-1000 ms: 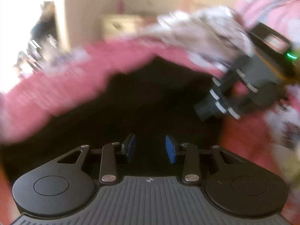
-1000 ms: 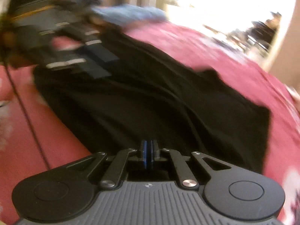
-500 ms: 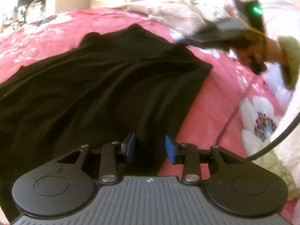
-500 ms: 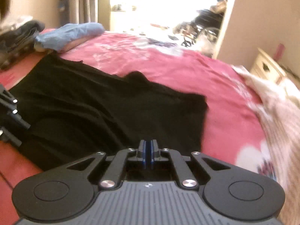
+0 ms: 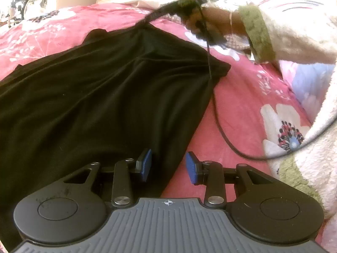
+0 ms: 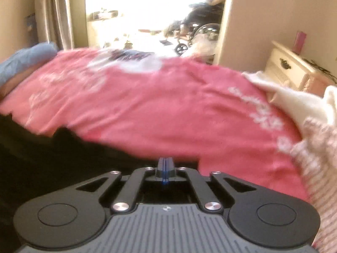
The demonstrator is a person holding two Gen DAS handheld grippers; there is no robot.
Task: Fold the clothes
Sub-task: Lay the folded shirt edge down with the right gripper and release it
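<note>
In the left wrist view the left tool (image 5: pixel 168 165) hovers with its blue pads (image 5: pixel 146 164) parted and nothing between them, just over the near edge of the black garment (image 5: pixel 94 97). The garment lies spread on the pink flowered bedspread (image 5: pixel 238 105), as it did half a second ago, though its far corner is now lifted into a peak. There the right tool (image 5: pixel 147 21) pinches the cloth, held by a hand (image 5: pixel 212 24) in a cream sleeve (image 5: pixel 294 27); a black cable (image 5: pixel 223 130) trails from it. That tool has swung from the right side to the top of the picture.

The right wrist view shows its own pads (image 6: pixel 165 167) pressed together at the garment's edge (image 6: pixel 63 158), a grip the left view only blurs. Beyond lie the bedspread (image 6: pixel 158 105), a blue cloth (image 6: pixel 23 61), a white dresser (image 6: pixel 288 67), a bright doorway and a wheelchair (image 6: pixel 198 35). Earlier, black cloth filled more of this view.
</note>
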